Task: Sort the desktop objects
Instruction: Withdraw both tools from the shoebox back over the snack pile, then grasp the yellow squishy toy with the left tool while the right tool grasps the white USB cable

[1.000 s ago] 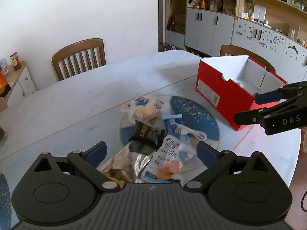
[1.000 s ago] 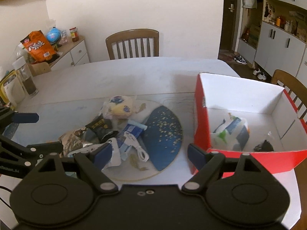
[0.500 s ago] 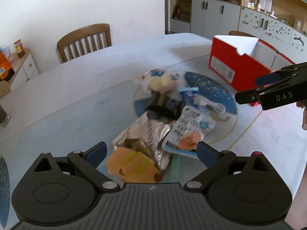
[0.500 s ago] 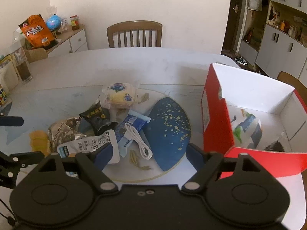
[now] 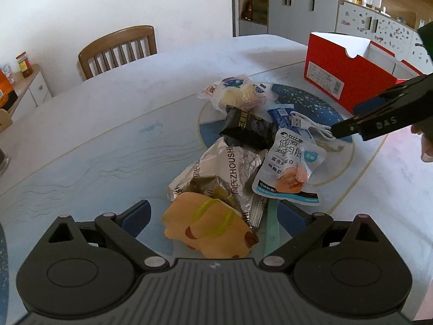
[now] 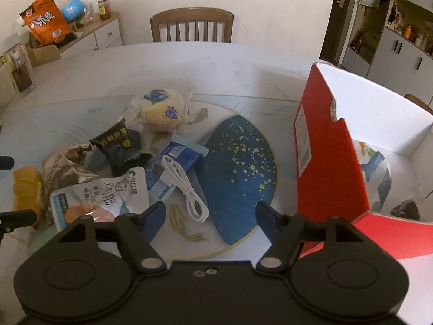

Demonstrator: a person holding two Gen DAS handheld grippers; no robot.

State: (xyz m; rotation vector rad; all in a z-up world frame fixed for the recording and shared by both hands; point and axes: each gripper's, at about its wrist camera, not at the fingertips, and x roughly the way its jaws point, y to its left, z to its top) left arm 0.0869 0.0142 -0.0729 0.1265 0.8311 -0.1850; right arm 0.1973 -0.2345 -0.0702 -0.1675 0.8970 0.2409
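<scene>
The table (image 5: 113,113), pale with a faint wave pattern, fills both views under the grippers. Ahead and to the right of the right gripper (image 6: 211,214) stands the red box (image 6: 330,168), open-topped with white inner walls; a printed label sits on its near end, too small to read. Some packets lie inside it.

Just ahead of the right gripper lies a round inlay (image 6: 240,168), part dark blue with gold flecks. The right gripper's jaws stand moderately apart and have just been closing, with nothing between them; a white cable (image 6: 184,187) lies just ahead of its left finger, coiled on a blue packet (image 6: 176,159).

The pile spreads leftward from there. A silver bag (image 5: 224,170) reads "ZHOUSHI" beside Chinese characters. A white pouch (image 5: 292,168) bears large Chinese print and a pink picture of meat. A black packet (image 5: 246,130) carries gold characters. Farthest from both grippers is a clear-wrapped yellow bun (image 5: 238,94) with a blueberry picture.

The left gripper (image 5: 213,214) is open wide, and an orange toy (image 5: 208,230) with green stripes lies between its fingers, with no pad seen pressing on it. In the left view the right gripper's finger shows "DAS" in pale letters.
</scene>
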